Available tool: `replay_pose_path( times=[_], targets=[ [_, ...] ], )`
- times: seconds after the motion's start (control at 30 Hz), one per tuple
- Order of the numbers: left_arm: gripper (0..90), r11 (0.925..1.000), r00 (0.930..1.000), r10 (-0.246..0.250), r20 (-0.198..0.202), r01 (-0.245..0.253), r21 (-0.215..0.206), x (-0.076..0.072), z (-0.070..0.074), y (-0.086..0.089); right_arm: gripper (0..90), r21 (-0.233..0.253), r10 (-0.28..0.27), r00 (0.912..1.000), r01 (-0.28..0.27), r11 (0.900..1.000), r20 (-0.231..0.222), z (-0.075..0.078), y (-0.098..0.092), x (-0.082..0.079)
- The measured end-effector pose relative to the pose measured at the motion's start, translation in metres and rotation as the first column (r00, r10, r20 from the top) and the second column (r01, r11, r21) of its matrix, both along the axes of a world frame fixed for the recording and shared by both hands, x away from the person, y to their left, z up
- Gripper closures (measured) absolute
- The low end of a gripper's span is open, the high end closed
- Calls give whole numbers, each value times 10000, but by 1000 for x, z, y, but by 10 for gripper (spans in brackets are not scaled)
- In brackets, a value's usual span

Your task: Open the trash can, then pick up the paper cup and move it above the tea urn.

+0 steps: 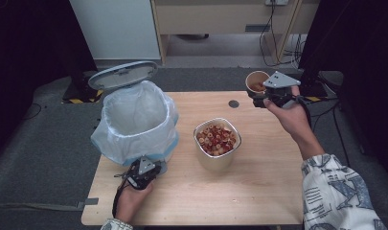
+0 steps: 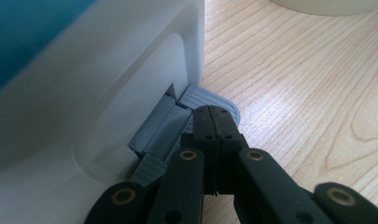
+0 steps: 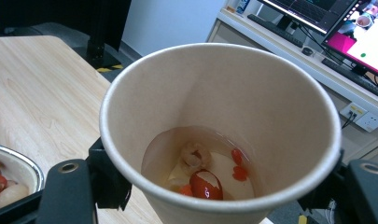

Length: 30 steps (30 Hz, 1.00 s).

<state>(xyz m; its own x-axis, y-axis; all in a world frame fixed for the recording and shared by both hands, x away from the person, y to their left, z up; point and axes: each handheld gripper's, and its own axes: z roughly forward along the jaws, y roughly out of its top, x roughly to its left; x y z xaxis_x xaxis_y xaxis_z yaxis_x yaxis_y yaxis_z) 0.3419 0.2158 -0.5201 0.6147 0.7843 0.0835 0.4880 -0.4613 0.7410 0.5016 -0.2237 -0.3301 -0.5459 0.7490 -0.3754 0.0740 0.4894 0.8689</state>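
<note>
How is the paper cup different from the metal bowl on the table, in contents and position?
The paper cup is brown, tall and narrow; the metal bowl is silvery and wider. The paper cup holds a few pieces in a little liquid, while the metal bowl is heaped with red and pale pieces. The right gripper holds the cup at the table's far edge; the bowl stands on the table. Both are open-topped.

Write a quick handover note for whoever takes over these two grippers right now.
Left gripper: jaws shut, tip on the grey pedal at the foot of the bin; the bin's lid stands open.
Right gripper: shut on the paper cup, held up near the table's far right corner. The cup holds a little liquid and a few food scraps.
Bowl of red and pale pieces sits mid-table, untouched.
Done: lid open, cup lifted.
Left, probably: carry the cup over the bin, empty it, then release the pedal.
</note>
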Motion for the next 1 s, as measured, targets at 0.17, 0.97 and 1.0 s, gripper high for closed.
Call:
replay_pose_path(
  times=[0.17, 0.97, 1.0],
  targets=[
    [896, 10000, 10000, -10, -3, 10, 18, 0, 0, 0, 284, 8, 55, 10000, -55, 10000, 20, 1, 1, -1],
    [896, 10000, 10000, 11, 5, -11, -16, 0, 0, 0, 284, -317, 716, 9974, -712, 9970, 123, 1, 24, -4],
    [896, 10000, 10000, -34, 44, 34, 40, 0, 0, 0, 284, -325, 718, 9974, -714, 9969, 113, 1, 25, -4]
  ],
)
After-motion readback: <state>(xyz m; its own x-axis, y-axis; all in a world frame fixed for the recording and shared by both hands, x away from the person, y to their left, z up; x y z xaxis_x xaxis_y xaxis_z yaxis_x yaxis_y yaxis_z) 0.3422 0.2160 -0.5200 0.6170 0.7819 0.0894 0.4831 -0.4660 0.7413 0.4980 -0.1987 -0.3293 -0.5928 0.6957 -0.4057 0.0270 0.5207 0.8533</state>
